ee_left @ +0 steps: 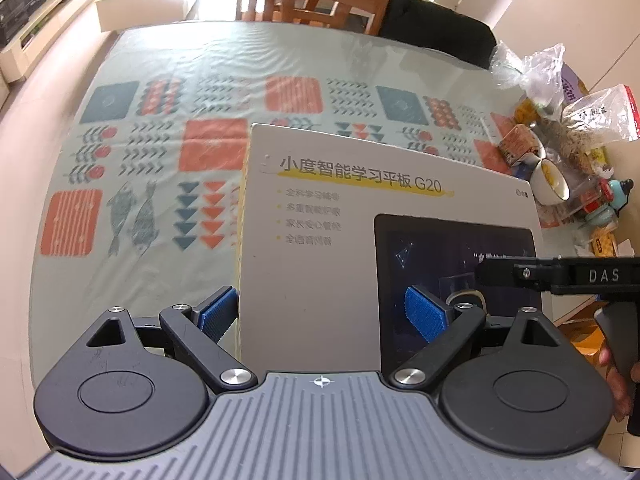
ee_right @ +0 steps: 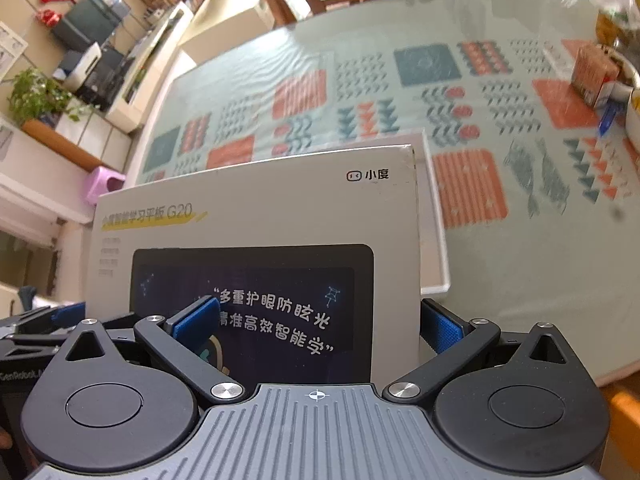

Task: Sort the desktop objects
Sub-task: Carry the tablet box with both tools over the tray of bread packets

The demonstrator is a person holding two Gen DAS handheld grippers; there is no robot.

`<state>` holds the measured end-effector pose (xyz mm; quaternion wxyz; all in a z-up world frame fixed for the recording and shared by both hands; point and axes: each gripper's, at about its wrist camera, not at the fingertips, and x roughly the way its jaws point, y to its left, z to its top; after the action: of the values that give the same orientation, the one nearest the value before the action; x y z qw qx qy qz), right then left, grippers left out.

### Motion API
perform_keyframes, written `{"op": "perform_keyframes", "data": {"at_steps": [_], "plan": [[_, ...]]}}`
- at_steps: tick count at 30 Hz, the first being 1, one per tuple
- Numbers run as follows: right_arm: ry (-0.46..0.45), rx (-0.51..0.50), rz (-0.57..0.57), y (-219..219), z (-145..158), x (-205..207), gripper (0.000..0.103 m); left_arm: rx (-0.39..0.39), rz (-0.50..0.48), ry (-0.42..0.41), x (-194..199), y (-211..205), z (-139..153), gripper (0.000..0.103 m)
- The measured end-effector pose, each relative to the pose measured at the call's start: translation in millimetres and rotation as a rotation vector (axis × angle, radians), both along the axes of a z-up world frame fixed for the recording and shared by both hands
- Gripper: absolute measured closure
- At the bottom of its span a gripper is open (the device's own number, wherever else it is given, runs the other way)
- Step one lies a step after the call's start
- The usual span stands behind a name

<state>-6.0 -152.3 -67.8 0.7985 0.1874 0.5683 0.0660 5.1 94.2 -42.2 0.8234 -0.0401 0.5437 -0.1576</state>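
Tablet box (ee_left: 360, 216) is seen centre frame, over the table (ee_left: 160, 80), its near edge between both spread jaw sets; left gripper (ee_left: 320, 316) and right gripper (ee_right: 320, 328) grasp nothing. Box is judged stiff, smooth, moderately heavy; side edges are preferred

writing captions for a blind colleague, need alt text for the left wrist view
The open left gripper straddles the near corner of a white tablet box on a patterned tablecloth. Bags, a bowl and clutter sit far right; the right gripper enters from the right.
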Motion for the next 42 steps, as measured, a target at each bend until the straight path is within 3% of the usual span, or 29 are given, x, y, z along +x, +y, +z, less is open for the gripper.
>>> {"op": "perform_keyframes", "data": {"at_steps": [9, 24, 42], "plan": [[0.051, 0.02, 0.018, 20.5, -13.5, -25.2, 0.0, 0.015, 0.026, 0.009, -24.7, 19.9, -6.1, 0.0], [0.138, -0.023, -0.001, 12.7, -37.9, -61.7, 0.0, 0.012, -0.056, 0.158, -52.4, 10.2, -46.3, 0.0], [0.152, -0.034, 0.018, 9.2, -39.3, -60.8, 0.0, 0.012, -0.056, 0.185, -51.6, 6.0, -48.8, 0.0]]}}
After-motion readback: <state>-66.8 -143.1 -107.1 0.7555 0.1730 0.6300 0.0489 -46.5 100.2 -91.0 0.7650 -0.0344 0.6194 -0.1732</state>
